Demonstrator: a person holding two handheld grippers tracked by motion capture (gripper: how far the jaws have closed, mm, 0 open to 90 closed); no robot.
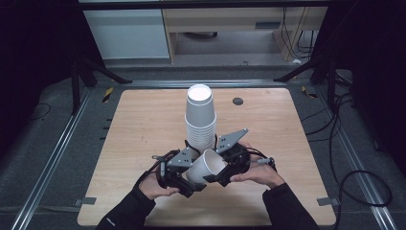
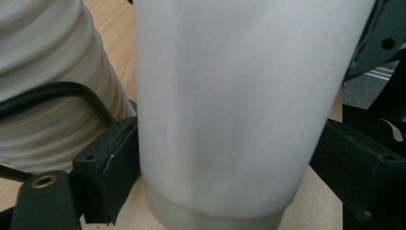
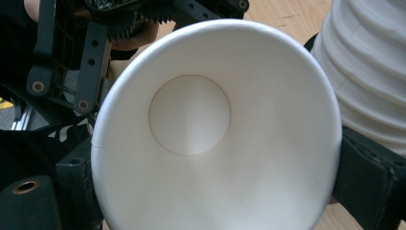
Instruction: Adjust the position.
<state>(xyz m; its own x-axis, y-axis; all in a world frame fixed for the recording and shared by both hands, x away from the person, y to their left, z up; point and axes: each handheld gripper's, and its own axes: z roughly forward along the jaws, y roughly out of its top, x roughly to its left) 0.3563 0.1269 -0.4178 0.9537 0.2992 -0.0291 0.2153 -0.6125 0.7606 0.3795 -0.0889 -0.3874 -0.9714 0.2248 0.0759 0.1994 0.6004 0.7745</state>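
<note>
A: Starting at the left, what is the left gripper point(image 1: 191, 184) doing?

B: It sits near the counter's point(image 1: 143, 124) front edge, its jaws astride the tapered wall of the loose paper cup point(image 1: 207, 165). In the left gripper view the left pad touches the cup point(image 2: 230, 110); whether the right pad presses is hard to make out.

A: And to the right?

B: The cup lies tilted between both tools, just in front of the tall cup stack point(image 1: 200, 120). The right gripper point(image 1: 216, 176) clamps it across the mouth; in the right gripper view both pads bear on the rim point(image 3: 215, 129).

A: How will it handle?

B: I'd judge it light, thin and easily crushed. The rolled rim and the base are stiffest, so hold there, gently.

A: Anything hidden?

B: The stack's bottom cups, behind the grippers.
</note>
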